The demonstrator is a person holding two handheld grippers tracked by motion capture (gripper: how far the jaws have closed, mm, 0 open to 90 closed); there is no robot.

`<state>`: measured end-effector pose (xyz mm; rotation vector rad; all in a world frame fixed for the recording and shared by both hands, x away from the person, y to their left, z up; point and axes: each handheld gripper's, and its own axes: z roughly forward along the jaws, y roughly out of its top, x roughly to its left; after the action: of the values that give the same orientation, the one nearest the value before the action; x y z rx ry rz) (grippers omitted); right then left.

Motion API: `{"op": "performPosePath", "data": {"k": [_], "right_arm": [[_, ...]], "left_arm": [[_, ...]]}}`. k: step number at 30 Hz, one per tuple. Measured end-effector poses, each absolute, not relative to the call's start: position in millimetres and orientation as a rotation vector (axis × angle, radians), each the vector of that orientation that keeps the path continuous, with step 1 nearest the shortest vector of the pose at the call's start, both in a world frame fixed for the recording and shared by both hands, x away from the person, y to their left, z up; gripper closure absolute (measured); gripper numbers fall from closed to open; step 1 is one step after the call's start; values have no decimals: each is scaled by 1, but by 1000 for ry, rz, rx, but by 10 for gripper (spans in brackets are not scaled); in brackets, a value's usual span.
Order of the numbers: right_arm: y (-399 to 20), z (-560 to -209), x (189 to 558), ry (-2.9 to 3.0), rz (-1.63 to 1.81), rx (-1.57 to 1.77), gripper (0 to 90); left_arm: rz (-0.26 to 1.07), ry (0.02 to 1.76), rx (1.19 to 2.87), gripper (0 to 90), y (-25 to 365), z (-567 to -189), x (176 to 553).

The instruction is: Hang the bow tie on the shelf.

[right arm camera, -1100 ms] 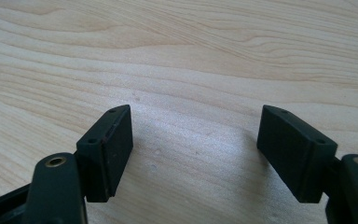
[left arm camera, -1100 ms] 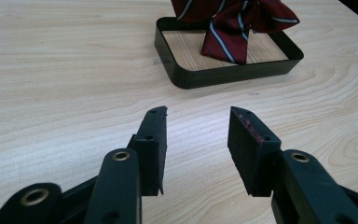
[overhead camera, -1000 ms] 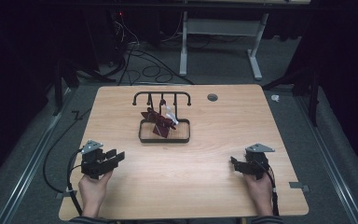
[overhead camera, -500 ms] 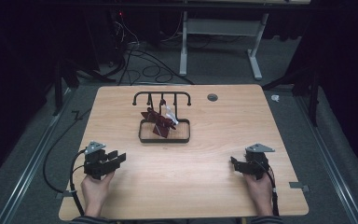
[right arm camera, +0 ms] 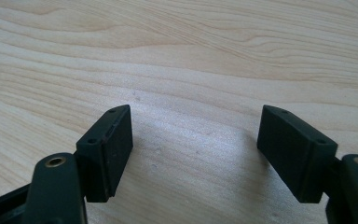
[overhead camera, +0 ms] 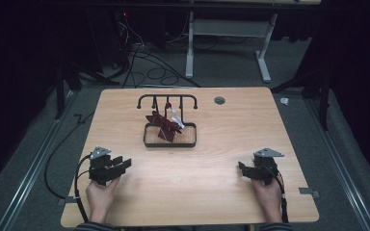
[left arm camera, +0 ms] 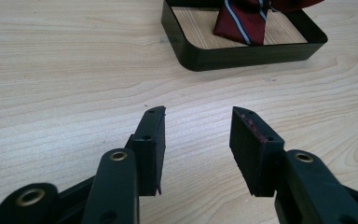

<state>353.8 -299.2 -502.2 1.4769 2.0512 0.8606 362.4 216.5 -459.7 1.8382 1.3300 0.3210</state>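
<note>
On the desk (overhead camera: 212,159) the dark red tie (overhead camera: 165,126) lies untouched in its black tray (overhead camera: 169,143); left gripper (left arm camera: 196,135) and right gripper (right arm camera: 193,140) have jaws parted, empty. Everything remains.

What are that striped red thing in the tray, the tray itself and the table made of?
The striped red tie looks like woven fabric with a slight sheen; it drapes in folds. The tray has a thin, smooth, matt black rim, probably metal or plastic, around a pale wood-look floor. The table shows light wood grain, though it may be laminate.
</note>
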Motion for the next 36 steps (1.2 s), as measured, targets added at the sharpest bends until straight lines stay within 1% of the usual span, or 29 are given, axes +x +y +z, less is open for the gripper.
{"op": "performPosePath", "data": {"k": [36], "right_arm": [[-299, -502, 354, 2052, 861, 1477, 277]], "left_arm": [[338, 1379, 1876, 537, 210, -483, 372]]}}
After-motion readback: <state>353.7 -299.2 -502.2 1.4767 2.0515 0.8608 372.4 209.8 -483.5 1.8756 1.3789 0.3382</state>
